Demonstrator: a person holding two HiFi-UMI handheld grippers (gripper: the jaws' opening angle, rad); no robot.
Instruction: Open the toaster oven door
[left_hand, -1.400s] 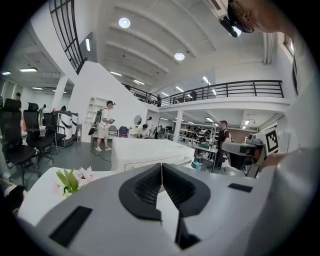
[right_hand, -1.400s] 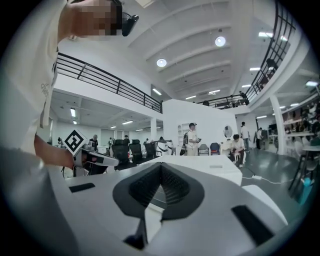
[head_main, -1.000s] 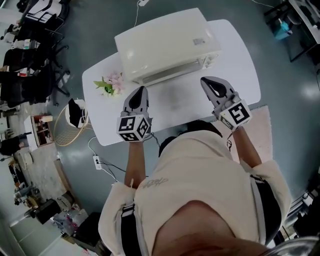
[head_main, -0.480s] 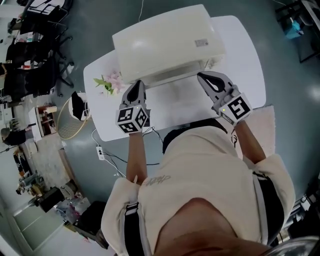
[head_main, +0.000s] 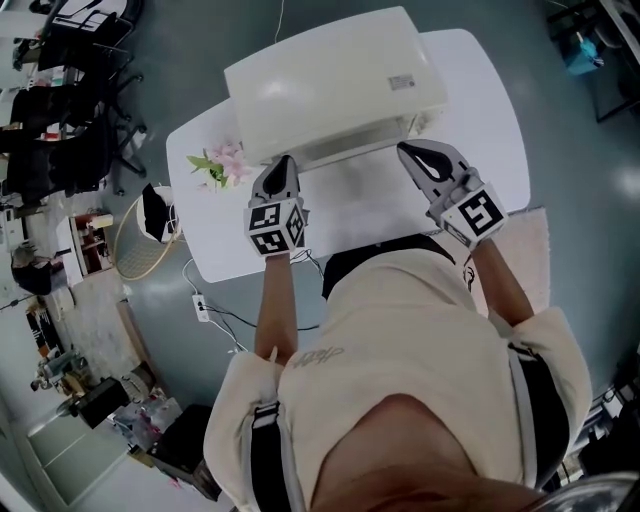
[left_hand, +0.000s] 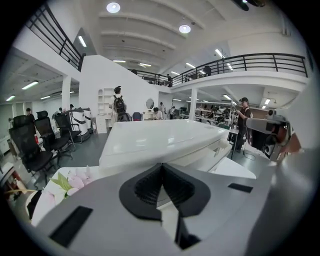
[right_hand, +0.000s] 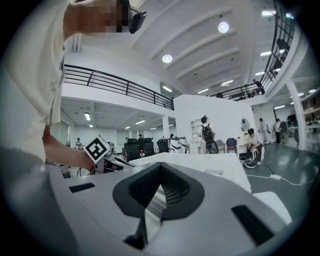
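Toaster oven (head_main: 335, 85) sits at the back of the white bench (head_main: 480, 100), with its door (head_main: 345, 152) facing the person and shut. Flowers (head_main: 220, 165) lie beside its left end.

Left hand-held gripper (head_main: 283, 162) is just in front of the door's left part, jaws together, nothing between them; its own view confirms this (left_hand: 161, 167). Right hand-held gripper (head_main: 410, 152) is near the door's right end, jaws likewise together and empty (right_hand: 161, 165). Neither appears to touch the oven.

Step, as I judge it: approach, no pull begun. The handle is not clearly made out. The next move likely calls for parting one pair of jaws, closing on the door's upper edge, then swinging it down and toward the person.
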